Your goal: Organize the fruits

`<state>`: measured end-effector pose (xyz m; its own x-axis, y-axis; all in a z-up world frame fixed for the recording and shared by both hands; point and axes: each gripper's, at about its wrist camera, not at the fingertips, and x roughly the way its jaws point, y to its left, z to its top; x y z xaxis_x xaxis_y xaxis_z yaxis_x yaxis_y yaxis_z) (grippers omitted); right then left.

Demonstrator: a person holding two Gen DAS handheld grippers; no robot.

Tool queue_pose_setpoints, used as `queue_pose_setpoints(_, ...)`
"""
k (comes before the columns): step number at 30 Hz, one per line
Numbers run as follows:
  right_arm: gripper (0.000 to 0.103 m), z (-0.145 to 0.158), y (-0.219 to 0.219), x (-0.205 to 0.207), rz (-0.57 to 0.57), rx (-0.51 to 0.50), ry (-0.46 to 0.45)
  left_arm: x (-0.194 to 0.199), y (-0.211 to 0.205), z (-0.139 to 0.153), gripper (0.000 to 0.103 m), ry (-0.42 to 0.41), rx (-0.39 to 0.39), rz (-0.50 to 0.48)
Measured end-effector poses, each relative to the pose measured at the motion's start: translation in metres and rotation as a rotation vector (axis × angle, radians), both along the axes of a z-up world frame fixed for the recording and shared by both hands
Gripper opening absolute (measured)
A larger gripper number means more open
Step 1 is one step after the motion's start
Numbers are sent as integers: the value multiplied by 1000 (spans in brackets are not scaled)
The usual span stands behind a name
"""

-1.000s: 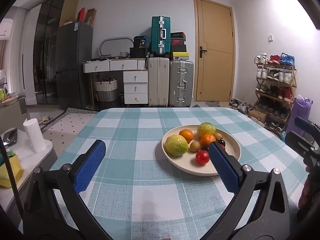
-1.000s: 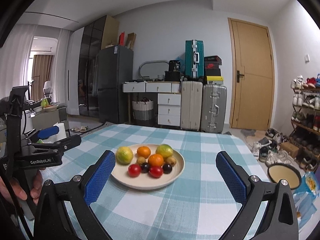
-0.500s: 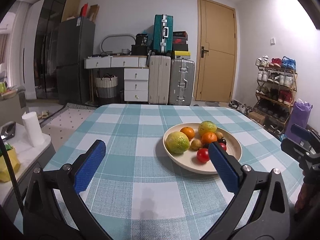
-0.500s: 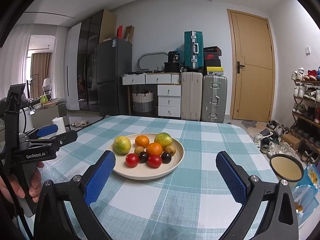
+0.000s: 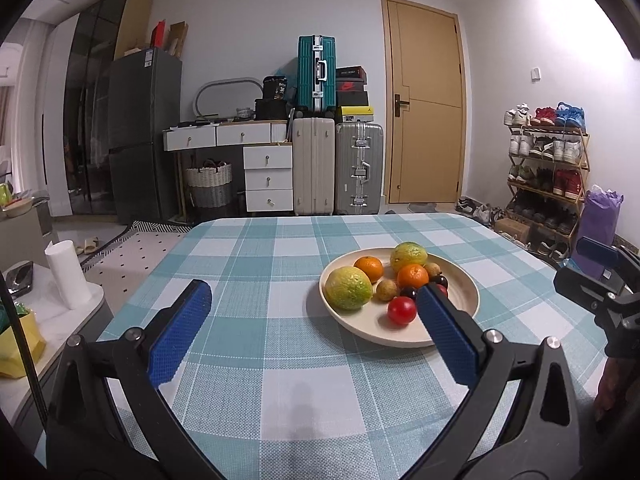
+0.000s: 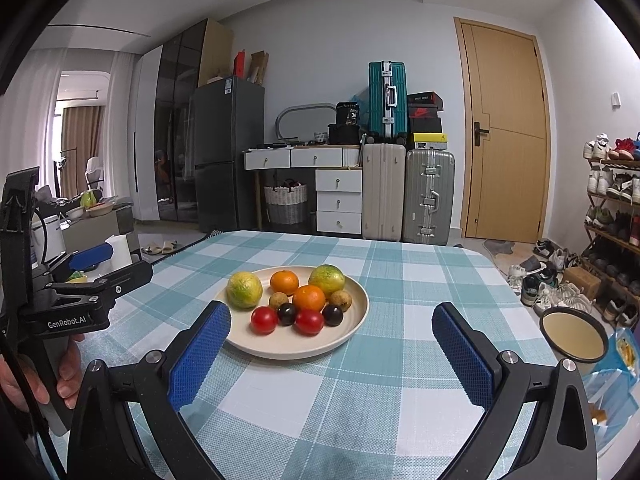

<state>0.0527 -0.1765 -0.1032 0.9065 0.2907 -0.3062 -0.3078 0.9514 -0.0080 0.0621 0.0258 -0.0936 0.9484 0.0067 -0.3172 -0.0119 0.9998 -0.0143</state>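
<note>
A cream plate [image 6: 352, 330] [image 5: 460, 312] sits on the checked tablecloth and holds several fruits: a yellow-green citrus [image 6: 244, 289] [image 5: 348, 287], a second green citrus [image 6: 326, 280], two oranges [image 6: 308, 298], red tomatoes [image 6: 264, 319] [image 5: 401, 310], dark plums [image 6: 287, 313] and small brown fruits. My left gripper [image 5: 316, 332] is open and empty, short of the plate and to its left. My right gripper [image 6: 330, 352] is open and empty, just in front of the plate; its left pad [image 6: 200, 354] overlaps the near rim.
The table [image 6: 400, 280] has a rounded far edge. A small round bowl [image 6: 573, 333] and a blue snack bag [image 6: 618, 364] lie off its right side. A white paper roll [image 5: 66, 274] stands on a side counter at left. Suitcases, drawers and a shoe rack stand beyond.
Both grippers have moved a little closer to the plate and lowered slightly. Both stay open and empty. The fruits have not moved.
</note>
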Motion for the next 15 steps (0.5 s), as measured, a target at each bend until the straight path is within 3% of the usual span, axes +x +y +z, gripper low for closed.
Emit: queue_pose_setpoints(15, 103, 0, 0, 0, 0, 1, 0, -1, 0, 0, 103, 0, 0, 0)
